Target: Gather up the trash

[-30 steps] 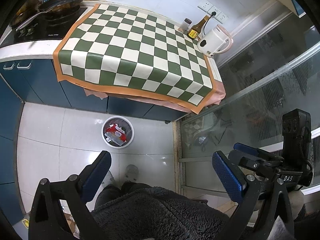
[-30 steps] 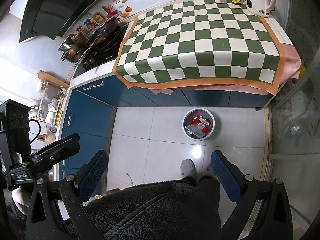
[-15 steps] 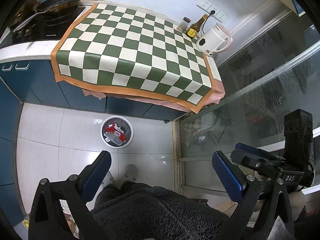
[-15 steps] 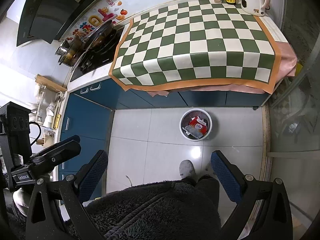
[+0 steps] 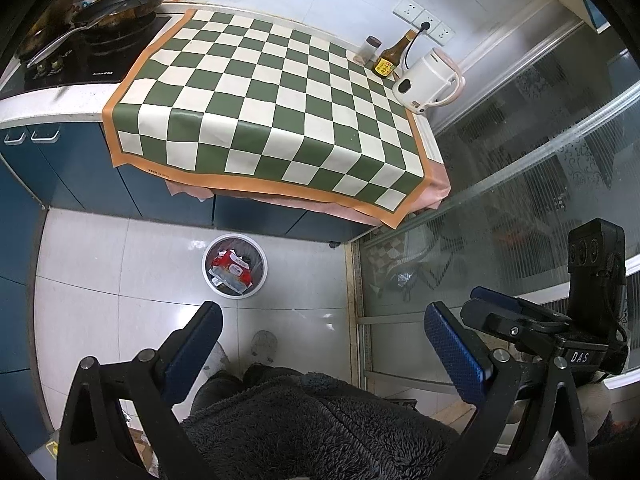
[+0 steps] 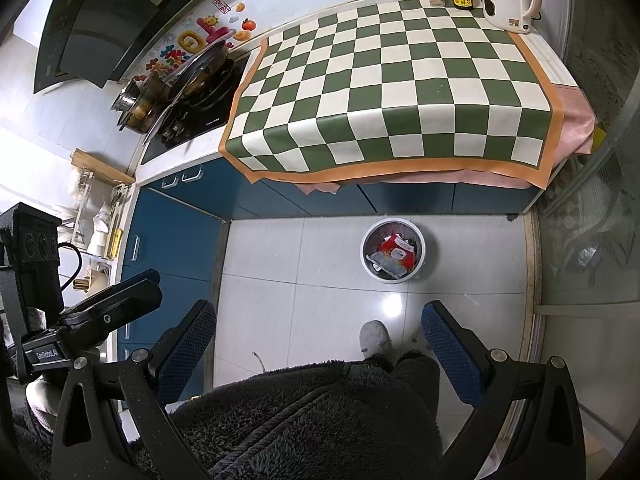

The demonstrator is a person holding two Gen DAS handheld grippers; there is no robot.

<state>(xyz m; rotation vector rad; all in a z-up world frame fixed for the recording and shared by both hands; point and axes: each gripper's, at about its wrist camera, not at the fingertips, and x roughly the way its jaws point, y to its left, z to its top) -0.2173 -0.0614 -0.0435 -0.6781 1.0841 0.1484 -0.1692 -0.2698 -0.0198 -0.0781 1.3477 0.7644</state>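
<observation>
A white round trash bin [image 5: 235,266] stands on the tiled floor in front of the blue cabinets; it also shows in the right wrist view [image 6: 392,249]. Red and white wrappers [image 5: 232,268] lie inside it, also in the right wrist view [image 6: 394,254]. My left gripper [image 5: 322,330] is open and empty, held high above the floor and my dark fleece. My right gripper [image 6: 318,326] is open and empty at the same height. The green-and-white checkered cloth [image 5: 272,112] on the counter carries no trash; it shows in the right wrist view too [image 6: 400,88].
A white kettle [image 5: 428,84], a sauce bottle [image 5: 390,60] and a spice jar [image 5: 368,50] stand at the counter's far right corner. A pan [image 5: 116,4] sits on the stove at left. A glass sliding door [image 5: 520,184] bounds the right side. My slippered foot [image 6: 374,338] is on the floor.
Both grippers have drifted slightly, so the counter and bin shift a little in view. The jaws stay open and empty.
</observation>
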